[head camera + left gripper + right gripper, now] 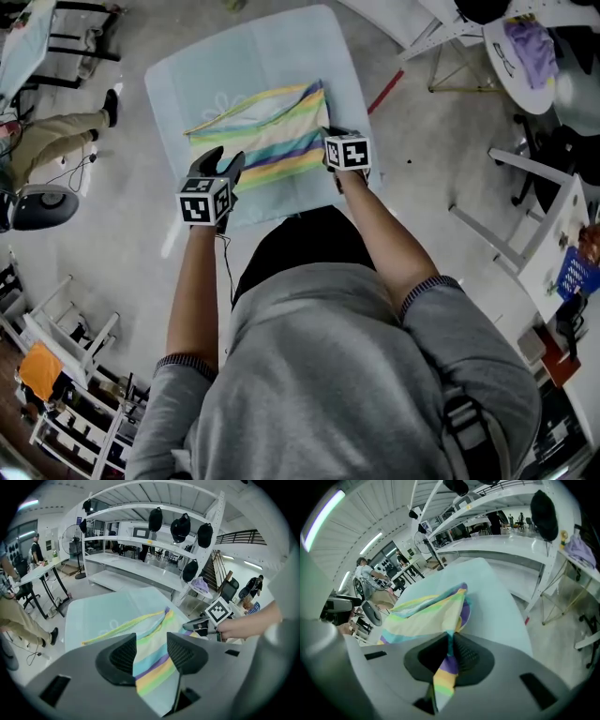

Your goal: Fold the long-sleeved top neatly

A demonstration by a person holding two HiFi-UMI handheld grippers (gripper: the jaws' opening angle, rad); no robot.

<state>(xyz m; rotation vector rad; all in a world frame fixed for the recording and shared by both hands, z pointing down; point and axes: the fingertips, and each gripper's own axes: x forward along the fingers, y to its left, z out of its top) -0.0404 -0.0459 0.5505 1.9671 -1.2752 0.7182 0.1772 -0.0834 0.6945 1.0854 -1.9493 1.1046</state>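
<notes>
table [267,52] w/ striped top [272,136] in r claw [451,645]

The long-sleeved top [267,131] is thin, soft, matt cloth that creases readily. It lies on the table [187,84], whose cover is a smooth, matt sheet; cloth or plastic, I cannot tell. Over the table, the left gripper [151,654] and right gripper [451,656] have smooth, matt grey plastic shells, and their pads [124,656] are black with a fine, rough grid. Around the table the floor [131,234] is smooth with a dull sheen. Beyond the table the shelving [140,569] looks like white painted metal, faintly glossy
</notes>
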